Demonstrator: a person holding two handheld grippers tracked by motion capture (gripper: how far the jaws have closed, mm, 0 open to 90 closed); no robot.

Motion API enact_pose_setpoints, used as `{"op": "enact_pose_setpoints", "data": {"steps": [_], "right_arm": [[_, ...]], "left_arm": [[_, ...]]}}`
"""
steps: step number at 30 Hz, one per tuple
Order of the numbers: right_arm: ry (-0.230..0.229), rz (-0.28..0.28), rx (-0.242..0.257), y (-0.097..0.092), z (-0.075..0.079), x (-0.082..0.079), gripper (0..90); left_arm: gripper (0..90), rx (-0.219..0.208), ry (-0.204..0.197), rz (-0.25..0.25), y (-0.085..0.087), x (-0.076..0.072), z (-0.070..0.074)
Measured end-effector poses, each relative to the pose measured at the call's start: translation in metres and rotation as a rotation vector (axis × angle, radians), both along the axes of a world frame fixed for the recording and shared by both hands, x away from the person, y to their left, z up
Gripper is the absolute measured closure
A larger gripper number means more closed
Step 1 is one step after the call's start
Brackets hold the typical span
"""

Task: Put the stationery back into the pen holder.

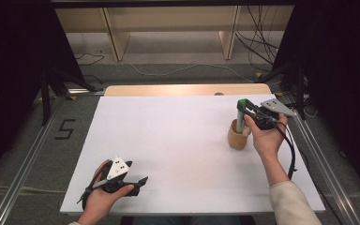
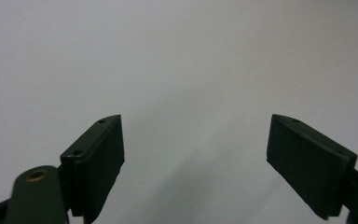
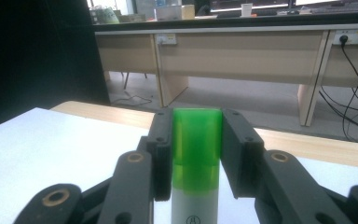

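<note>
Between the right claw [image 3: 196,154] pads stands a clamped green-capped tube [image 3: 196,158], bottom cut off; wooden cup [image 1: 237,136] below. Left claw [image 2: 196,158] gapes over bare counter [image 2: 177,60].

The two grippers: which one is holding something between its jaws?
The right gripper: its jaws are closed on the green cap of a white tube above a wooden cup. The left gripper has open jaws over the bare white table.

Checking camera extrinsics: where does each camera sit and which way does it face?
High view: above the person's side, facing forward and down on the table; both forearms and hands show.
Left gripper view: on the left gripper, facing the white tabletop; open jaws show.
Right gripper view: on the right gripper, facing level toward desks; jaws clamp the green-capped tube.
Shared: high and right gripper views both show the tube.
</note>
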State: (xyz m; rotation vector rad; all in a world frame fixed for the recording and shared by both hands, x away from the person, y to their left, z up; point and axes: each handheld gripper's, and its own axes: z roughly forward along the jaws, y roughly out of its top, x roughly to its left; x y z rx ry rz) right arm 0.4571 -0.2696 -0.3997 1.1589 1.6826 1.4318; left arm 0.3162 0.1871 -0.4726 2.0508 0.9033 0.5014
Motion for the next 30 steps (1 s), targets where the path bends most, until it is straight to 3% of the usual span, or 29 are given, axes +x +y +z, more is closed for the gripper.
{"op": "enact_pose_setpoints", "data": {"steps": [30], "right_arm": [[0.033,-0.011,-0.022,-0.0008,-0.0099,0.0031,67.2]], "left_arm": [[18.9,0.000,0.000,-0.001,0.0000,-0.0001,0.0000]]}}
